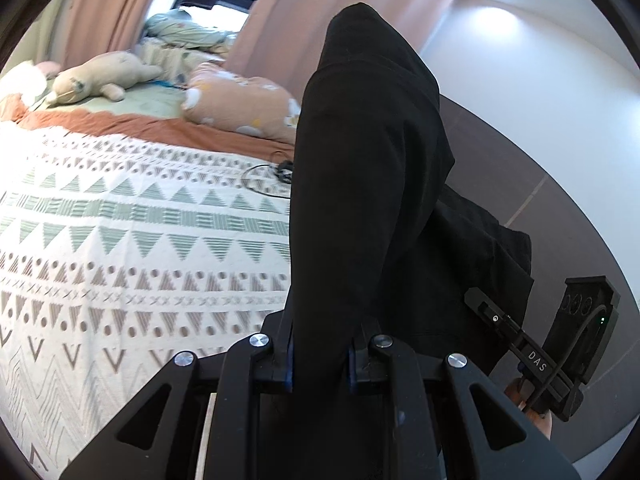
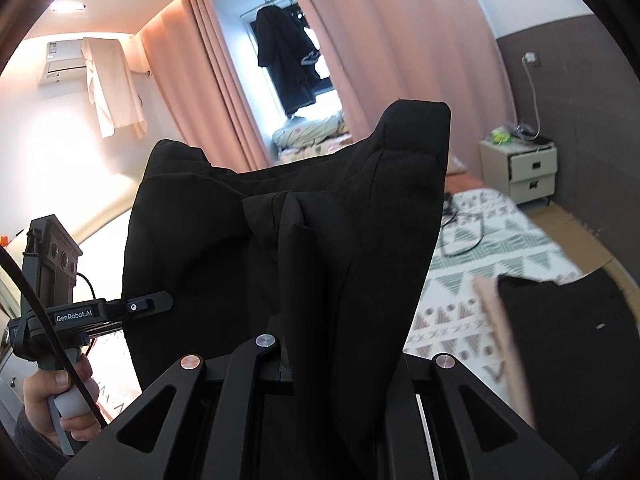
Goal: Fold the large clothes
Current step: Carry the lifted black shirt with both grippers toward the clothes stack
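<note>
left tongs (image 1: 320,354): clamped on black garment (image 1: 372,200), cloth pinched between pads.
right tongs (image 2: 340,360): closed on same garment's edge.
garment: held aloft between both, at 12 o'clock of each camera, above patterned bed (image 1: 120,220).
reason (judged): spread taut so it can be laid flat for folding.

A plush toy (image 1: 90,80) and an orange pillow (image 1: 244,106) are being carried by the bed (image 1: 120,240), with a black cable (image 1: 264,180) lying nearby. A white nightstand (image 2: 520,168) is being flanked by pink curtains (image 2: 380,40).
</note>
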Tool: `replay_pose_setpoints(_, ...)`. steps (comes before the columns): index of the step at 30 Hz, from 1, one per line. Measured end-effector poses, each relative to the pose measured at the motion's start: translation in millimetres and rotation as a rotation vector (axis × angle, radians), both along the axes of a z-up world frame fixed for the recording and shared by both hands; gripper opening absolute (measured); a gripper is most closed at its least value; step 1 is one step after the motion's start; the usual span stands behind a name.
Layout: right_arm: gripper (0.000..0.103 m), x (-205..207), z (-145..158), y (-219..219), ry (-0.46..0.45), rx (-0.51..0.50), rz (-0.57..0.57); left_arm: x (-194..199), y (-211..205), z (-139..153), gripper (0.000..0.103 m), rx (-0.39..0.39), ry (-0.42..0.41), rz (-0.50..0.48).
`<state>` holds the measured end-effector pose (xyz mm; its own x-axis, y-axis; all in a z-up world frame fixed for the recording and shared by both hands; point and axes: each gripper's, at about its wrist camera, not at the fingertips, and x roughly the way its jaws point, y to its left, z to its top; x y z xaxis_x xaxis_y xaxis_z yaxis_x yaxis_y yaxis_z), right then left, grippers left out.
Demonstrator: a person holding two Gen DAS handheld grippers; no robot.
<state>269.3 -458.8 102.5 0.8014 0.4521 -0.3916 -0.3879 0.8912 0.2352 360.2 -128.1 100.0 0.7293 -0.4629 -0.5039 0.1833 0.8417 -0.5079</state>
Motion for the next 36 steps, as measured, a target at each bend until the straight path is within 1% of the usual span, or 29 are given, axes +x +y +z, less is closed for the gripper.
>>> replay_pose_setpoints(4,0.008,-25.5,24.5,-28.5,-0.029,-0.029,-0.042,5.0,-26.7,13.9,0.019,-0.017,-0.016,-0.057)
replay_pose_setpoints(5,0.008,-30.5,26.2,-31.3,-0.033,-0.034,-0.049,6.3,-35.9,17.9,0.019,-0.018,-0.02,-0.074)
replay_pose_setpoints(11,0.008,-81.0,60.6,-80.2,-0.073,-0.084,-0.128,6.2,-99.3,42.5,0.019,-0.015,-0.049,-0.177)
replay_pose_setpoints(18,0.008,-137.1,85.4,-130.8,-0.099,-0.127,-0.228,11.4,-165.2,56.6,0.019,-0.026,-0.051,-0.286)
replay_pose_setpoints(23,0.008,-178.5,95.8,-147.7,-0.098,-0.149,-0.294,17.0,-218.1,52.4,0.019,-0.039,-0.02,-0.357)
replay_pose_setpoints(25,0.008,-193.8,99.5,-158.0,-0.098,-0.158,-0.323,10.3,-243.7,51.2,0.019,-0.045,-0.006,-0.386)
replay_pose_setpoints(28,0.008,-207.2,97.6,-161.1,-0.088,-0.165,-0.362,12.5,-269.9,45.0,0.019,-0.051,0.013,-0.421)
replay_pose_setpoints(33,0.008,-211.1,89.3,-147.2,-0.05,-0.199,-0.405,20.6,-302.8,30.9,0.019,-0.054,0.071,-0.448)
replay_pose_setpoints(34,0.008,-198.9,94.0,-141.0,-0.043,-0.205,-0.409,23.3,-307.5,28.1,0.019,-0.059,0.087,-0.452)
replay_pose_setpoints(36,0.008,-194.5,92.7,-137.9,-0.024,-0.212,-0.427,35.5,-314.3,18.8,0.019,-0.071,0.113,-0.466)
